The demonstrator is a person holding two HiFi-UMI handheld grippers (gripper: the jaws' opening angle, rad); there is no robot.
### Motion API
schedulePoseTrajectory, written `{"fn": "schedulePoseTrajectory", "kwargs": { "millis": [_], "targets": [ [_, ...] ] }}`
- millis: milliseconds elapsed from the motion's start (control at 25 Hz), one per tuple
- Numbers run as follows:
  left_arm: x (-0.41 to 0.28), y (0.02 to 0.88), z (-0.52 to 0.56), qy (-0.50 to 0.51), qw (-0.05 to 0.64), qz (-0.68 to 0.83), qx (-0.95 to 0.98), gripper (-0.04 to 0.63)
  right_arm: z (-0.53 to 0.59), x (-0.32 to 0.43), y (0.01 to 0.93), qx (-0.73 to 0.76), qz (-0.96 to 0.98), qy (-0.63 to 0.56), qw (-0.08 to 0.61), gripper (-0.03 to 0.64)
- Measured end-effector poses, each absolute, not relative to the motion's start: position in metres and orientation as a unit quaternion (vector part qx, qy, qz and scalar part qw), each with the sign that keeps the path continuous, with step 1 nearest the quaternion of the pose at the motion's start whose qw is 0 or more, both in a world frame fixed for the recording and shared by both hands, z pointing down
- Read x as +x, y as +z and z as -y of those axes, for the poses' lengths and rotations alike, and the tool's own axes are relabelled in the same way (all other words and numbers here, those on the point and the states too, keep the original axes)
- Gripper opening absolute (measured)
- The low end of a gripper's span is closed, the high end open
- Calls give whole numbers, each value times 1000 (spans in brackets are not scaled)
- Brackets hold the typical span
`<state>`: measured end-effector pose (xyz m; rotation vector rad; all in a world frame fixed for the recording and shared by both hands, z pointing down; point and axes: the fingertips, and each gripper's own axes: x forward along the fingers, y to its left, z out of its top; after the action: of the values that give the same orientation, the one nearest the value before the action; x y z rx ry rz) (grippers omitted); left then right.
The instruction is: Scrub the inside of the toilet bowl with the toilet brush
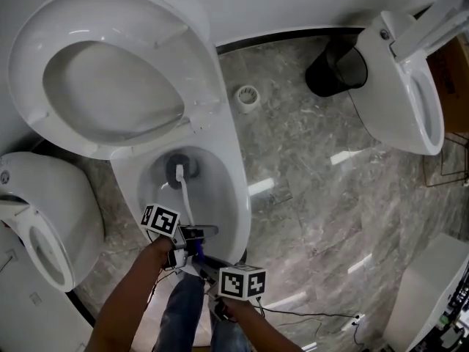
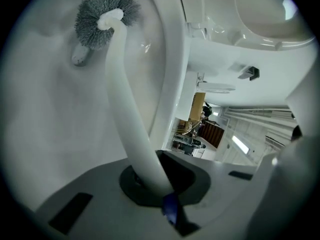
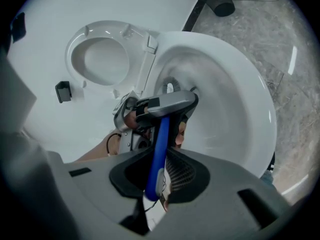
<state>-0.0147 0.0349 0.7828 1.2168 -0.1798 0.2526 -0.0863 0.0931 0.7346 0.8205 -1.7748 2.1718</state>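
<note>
Centre-left, head view: toilet brush (image 1: pixel 181 171) in toilet bowl (image 1: pixel 234 196) | left gripper (image 2: pixel 158 185) clamps white handle (image 2: pixel 125 109) | right gripper (image 3: pixel 159 178) clamps blue end (image 3: pixel 160 141)

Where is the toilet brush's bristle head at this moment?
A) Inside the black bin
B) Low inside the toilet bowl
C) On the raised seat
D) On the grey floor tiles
B: the toilet brush has its grey bristle head low inside the toilet bowl, with its white shaft clamped in the left tool.
</note>
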Motion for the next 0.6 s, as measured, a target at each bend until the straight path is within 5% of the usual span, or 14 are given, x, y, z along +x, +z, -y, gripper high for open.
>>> {"fn": "schedulePoseTrajectory", "kwargs": {
  "millis": [600],
  "targets": [
    [-33,812,2,95,811,116,566,0,-59,-101,761,284,601,740,99,63]
  ]
}}
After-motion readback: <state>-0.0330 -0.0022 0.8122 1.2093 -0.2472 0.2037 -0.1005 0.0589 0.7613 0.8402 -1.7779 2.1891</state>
